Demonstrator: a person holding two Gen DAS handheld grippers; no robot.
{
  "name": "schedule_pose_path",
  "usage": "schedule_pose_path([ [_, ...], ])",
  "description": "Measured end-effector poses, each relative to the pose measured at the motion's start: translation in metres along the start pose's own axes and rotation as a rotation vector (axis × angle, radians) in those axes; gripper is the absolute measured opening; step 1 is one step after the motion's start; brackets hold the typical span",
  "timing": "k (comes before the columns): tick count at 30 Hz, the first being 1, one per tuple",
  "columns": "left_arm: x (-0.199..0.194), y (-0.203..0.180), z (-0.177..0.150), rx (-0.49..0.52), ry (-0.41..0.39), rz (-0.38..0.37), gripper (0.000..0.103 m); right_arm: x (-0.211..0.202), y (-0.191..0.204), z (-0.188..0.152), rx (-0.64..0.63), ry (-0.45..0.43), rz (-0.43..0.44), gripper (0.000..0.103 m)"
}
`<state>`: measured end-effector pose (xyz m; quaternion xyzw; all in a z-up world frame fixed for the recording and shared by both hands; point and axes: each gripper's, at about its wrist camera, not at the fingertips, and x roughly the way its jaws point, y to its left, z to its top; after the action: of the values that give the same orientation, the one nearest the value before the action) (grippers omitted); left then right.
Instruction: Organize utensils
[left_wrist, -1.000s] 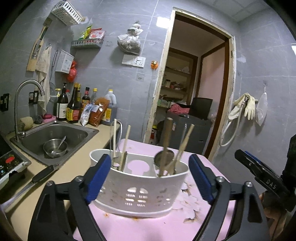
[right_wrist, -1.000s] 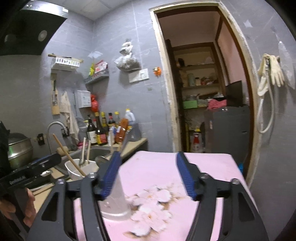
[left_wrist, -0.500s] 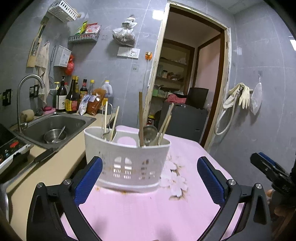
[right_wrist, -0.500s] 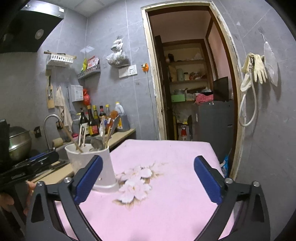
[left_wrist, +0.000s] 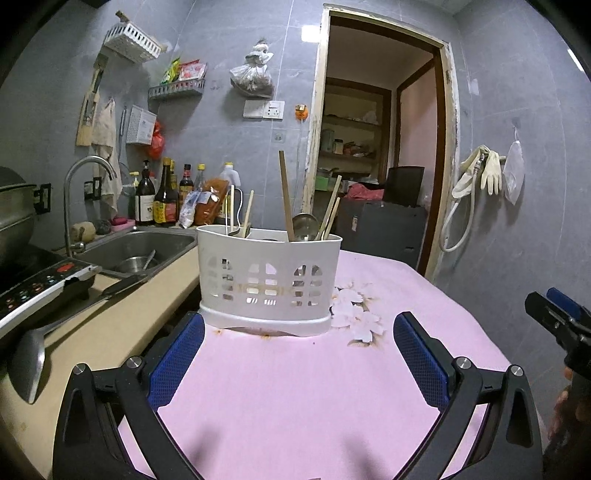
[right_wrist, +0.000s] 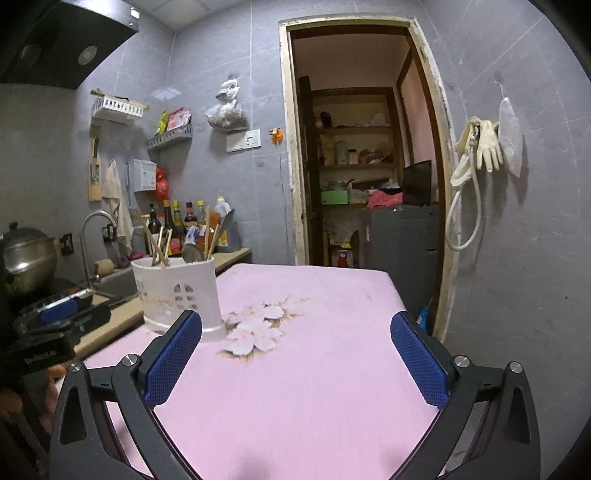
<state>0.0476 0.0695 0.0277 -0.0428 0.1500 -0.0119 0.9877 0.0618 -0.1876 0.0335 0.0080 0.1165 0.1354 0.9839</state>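
Both grippers stand wide open with nothing between their blue pads. Seen from its own camera, the left gripper (left_wrist: 297, 347) hovers over the pink cloth (left_wrist: 295, 387) that covers the table, just short of the white utensil caddy (left_wrist: 269, 282), its fingers apart from the caddy's base. The right gripper (right_wrist: 295, 349) hovers over the same cloth, further toward the table's right edge, with the caddy (right_wrist: 177, 291) ahead of its left finger (right_wrist: 173, 363); whether that finger touches the caddy cannot be told.

The caddy stands upright on the cloth near the table's left edge, next to the beige counter (left_wrist: 110, 325) that runs along that side. Its perforated wall faces the left camera. Wooden chopsticks (left_wrist: 286, 201) lean in its right compartment together with a metal ladle (left_wrist: 305, 225); more chopsticks (left_wrist: 246, 214) and a thin white handle stand in the left compartment. A printed flower pattern (left_wrist: 356, 314) lies on the cloth just right of the caddy's base.

On the counter a long ladle (left_wrist: 27, 363) lies with its bowl toward the near edge, beside an induction cooker (left_wrist: 35, 286). Behind them a steel sink (left_wrist: 136, 247) holds a metal bowl (left_wrist: 135, 264), and sauce bottles (left_wrist: 164, 199) stand at the counter's far edge against the grey tiled wall.
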Motion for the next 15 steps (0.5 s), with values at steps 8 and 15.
schedule_pose_path([
  [8,-0.015,-0.005,-0.014,0.039,-0.059,0.018,0.1,-0.01,0.001,-0.016,-0.036,-0.027,-0.073,0.103],
  [15,-0.02,-0.01,-0.018,0.045,-0.073,0.011,0.1,-0.011,-0.001,-0.018,-0.028,-0.018,-0.068,0.103],
])
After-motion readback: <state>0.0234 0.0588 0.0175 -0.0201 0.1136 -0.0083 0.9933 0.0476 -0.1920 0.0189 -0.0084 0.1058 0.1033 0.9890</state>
